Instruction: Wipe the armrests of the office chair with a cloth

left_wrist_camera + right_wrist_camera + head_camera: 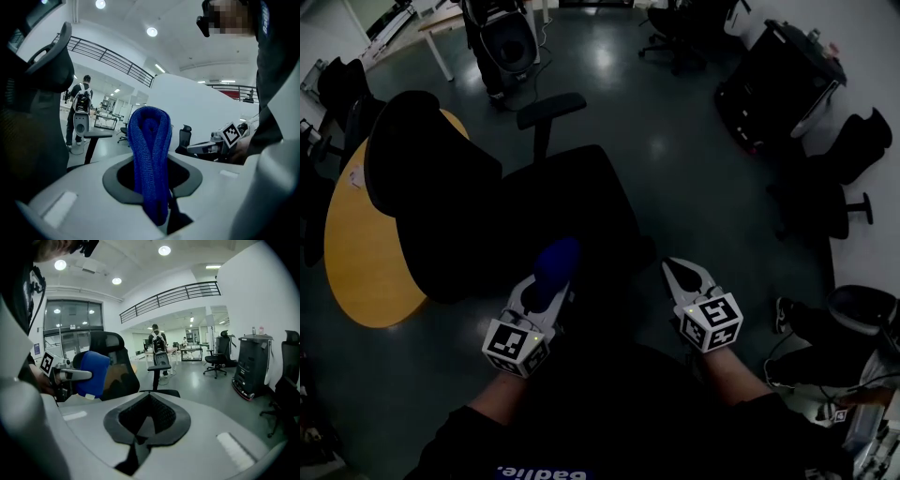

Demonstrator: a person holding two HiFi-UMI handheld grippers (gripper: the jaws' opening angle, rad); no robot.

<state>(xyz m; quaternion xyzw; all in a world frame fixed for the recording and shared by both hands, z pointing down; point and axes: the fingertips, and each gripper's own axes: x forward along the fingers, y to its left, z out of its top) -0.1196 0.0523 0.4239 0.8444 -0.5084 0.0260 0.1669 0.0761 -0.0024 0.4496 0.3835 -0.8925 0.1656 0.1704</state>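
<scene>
Cloth (150, 154), blue, ribbed, doubled over, clamped in left gripper (542, 298); right gripper (682, 272) closed, empty.

Head view dim, underexposed; gripper views brighter, ceiling lights (164, 250), fisheye-bent edges.

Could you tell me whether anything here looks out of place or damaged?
Nothing stands out: the chair stands upright, the cloth is folded and clamped in the left gripper, and the right gripper is shut and empty.
</scene>
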